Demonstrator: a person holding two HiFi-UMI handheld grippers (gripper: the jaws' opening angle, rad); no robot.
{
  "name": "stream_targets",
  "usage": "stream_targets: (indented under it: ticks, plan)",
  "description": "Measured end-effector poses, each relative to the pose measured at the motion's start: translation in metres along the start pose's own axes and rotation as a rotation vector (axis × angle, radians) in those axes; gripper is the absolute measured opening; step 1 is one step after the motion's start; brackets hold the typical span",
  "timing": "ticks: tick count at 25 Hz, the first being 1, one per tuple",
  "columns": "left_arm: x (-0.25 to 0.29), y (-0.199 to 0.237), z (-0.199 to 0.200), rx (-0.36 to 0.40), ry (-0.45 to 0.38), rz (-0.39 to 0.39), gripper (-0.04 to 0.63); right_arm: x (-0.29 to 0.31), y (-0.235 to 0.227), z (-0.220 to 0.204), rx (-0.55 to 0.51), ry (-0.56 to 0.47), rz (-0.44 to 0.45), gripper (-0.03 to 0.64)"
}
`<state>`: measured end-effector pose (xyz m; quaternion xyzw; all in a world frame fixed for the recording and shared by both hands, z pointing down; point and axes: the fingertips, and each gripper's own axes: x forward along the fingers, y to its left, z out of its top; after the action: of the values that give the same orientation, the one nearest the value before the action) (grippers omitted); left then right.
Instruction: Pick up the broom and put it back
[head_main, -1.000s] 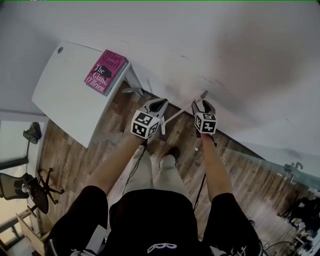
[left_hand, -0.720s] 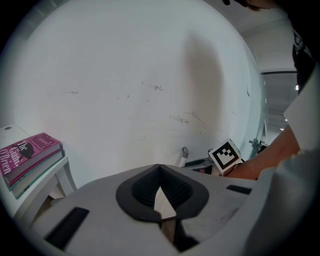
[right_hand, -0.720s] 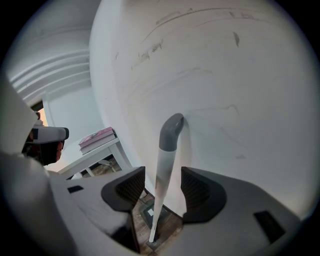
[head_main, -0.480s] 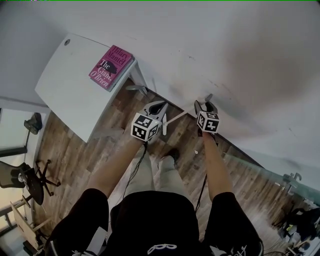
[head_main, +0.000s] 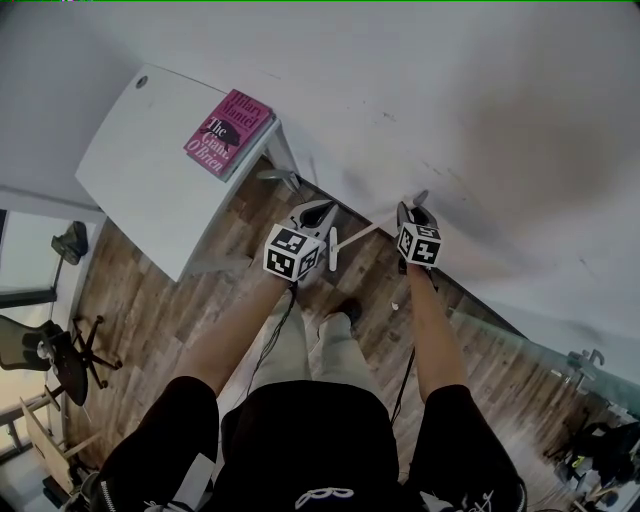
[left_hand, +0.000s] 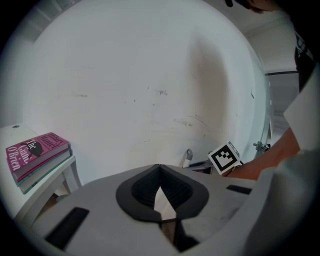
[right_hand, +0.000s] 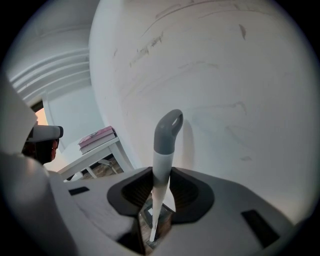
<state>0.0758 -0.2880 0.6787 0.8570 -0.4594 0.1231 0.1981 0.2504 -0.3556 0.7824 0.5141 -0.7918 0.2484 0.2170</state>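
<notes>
Since a second ago the right gripper (right_hand: 162, 175) has been drawing its fingers in, and they now pinch the white shaft of the broom (right_hand: 162, 162) just under its grey hooked cap; both hands sit about where they were. Alongside, the left gripper (left_hand: 159, 167) has its fingers closed too, tips meeting, with what looks like the same shaft caught behind them, so the broom hangs slanted between the two, cap uppermost near the wall. It strikes me as light and stiff but smooth, likely to slip or swing at its long lower end, so two spaced holds on the shaft suit it. Past the wood-plank floor (head_main: 140, 330) underfoot, the corner of the white bench (head_main: 140, 170) carrying a pink hardback book (head_main: 228, 135) crowds the left, and the scuffed white wall (head_main: 480, 120) blocks ahead; room opens rightward along it.
</notes>
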Motion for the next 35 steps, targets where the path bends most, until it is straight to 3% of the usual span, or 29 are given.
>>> stream_targets:
  ticks: [10,19,29,35]
  plan:
    - [-0.006,-0.003,0.01,0.007,-0.007,-0.023,0.021,-0.016,0.021,-0.007,-0.005,-0.009,0.018,0.114]
    - [-0.012,0.006,0.021,0.029,0.013,-0.079,0.021,-0.03,0.04,-0.01,0.009,-0.014,-0.016,0.114]
    - [-0.026,0.022,0.016,0.06,0.062,-0.232,0.021,-0.053,0.074,-0.019,0.063,-0.02,-0.126,0.114]
    - [-0.039,0.035,0.029,0.073,0.047,-0.3,0.021,-0.077,0.102,-0.025,0.076,-0.021,-0.198,0.114]
